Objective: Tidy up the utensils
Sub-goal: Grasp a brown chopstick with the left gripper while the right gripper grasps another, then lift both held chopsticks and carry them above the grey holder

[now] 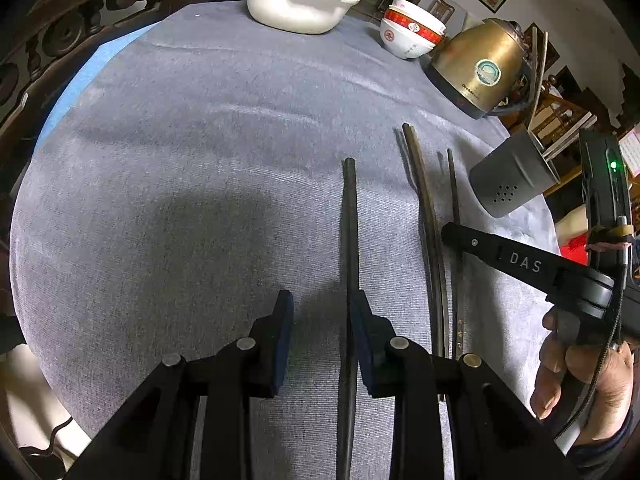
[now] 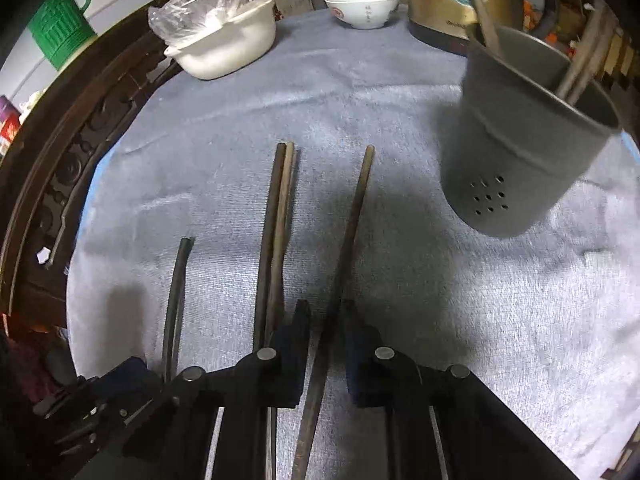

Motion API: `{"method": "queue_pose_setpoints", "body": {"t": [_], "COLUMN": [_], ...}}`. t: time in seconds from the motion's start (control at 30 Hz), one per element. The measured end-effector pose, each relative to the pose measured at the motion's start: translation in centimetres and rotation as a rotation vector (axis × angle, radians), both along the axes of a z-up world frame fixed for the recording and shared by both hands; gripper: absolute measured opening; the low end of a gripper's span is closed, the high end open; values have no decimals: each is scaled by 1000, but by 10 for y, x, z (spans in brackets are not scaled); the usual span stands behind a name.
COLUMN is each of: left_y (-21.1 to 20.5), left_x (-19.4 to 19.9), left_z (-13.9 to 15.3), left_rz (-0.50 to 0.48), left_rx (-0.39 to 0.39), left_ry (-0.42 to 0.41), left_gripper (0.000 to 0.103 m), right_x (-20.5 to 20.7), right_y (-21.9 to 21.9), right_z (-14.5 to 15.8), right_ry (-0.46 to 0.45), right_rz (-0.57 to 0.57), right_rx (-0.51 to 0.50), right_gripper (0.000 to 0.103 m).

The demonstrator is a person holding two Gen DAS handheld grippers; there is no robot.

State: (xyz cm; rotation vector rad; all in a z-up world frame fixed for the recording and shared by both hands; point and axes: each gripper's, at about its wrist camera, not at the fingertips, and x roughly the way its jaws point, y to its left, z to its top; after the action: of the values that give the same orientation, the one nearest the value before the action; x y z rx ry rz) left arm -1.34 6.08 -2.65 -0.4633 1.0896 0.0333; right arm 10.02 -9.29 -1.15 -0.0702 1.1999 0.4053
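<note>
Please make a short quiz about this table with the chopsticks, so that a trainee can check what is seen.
1. True or false: the grey holder already has chopsticks standing in it.
2. How many chopsticks lie flat on the cloth?
3. What stands between the white pot and the kettle?
A. stacked bowls
B. a glass bottle
C. a frying pan

Key: 1 true; 2 four; 3 A.
</note>
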Motion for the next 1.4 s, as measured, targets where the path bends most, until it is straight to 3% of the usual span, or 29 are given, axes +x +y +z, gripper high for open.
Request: {"method": "queue_pose_setpoints", "body": {"t": [0.13, 0.27, 0.4, 0.57, 0.67, 0.87, 0.97, 1.0, 1.03, 1.07, 1.2, 1.3, 1.4], "left_y": [1, -3, -10, -12, -11, -19, -27, -28, -29, -29, -17, 2, 16], "left_x": [6, 14, 27, 43, 49, 73, 81, 84, 86, 89, 92, 88, 76], "left_z": [2, 8, 10, 8, 11, 6, 4, 4, 4, 3, 2, 1, 11], "left_rz": [-5, -5, -24, -33, -28, -61, -94, -105, -120, -130, -151, -122, -66], "left_rx": [15, 28, 55, 87, 108, 116, 168, 183, 194, 195, 121, 10, -6], "left_ry": [0, -8, -1, 37, 36, 92, 114, 122, 128, 143, 159, 170, 118], "left_gripper": [30, 30, 30, 30, 39, 43, 44, 39, 9, 7, 6, 6, 6], "right_x": [-6, -28, -37, -25, -11, 15, 23, 24, 25, 22, 27, 23, 6], "right_y": [-6, -29, -44, -50, -48, -27, -24, -24, -24, -21, -23, -40, -67], "right_z": [1, 3, 2, 10, 18, 3, 3, 3, 4, 2, 1, 0, 9], "right_ry": [13, 32, 63, 57, 40, 74, 78, 82, 83, 82, 119, 131, 89], "right_rz": [33, 64, 72, 47, 29, 41, 48, 50, 63, 70, 83, 63, 13], "right_rx": [-17, -39, 2, 21, 37, 9, 0, -6, -28, -43, -17, 80, 163], "right_gripper": [7, 7, 9, 13, 16, 18, 18, 16, 12, 8, 7, 6, 6]}}
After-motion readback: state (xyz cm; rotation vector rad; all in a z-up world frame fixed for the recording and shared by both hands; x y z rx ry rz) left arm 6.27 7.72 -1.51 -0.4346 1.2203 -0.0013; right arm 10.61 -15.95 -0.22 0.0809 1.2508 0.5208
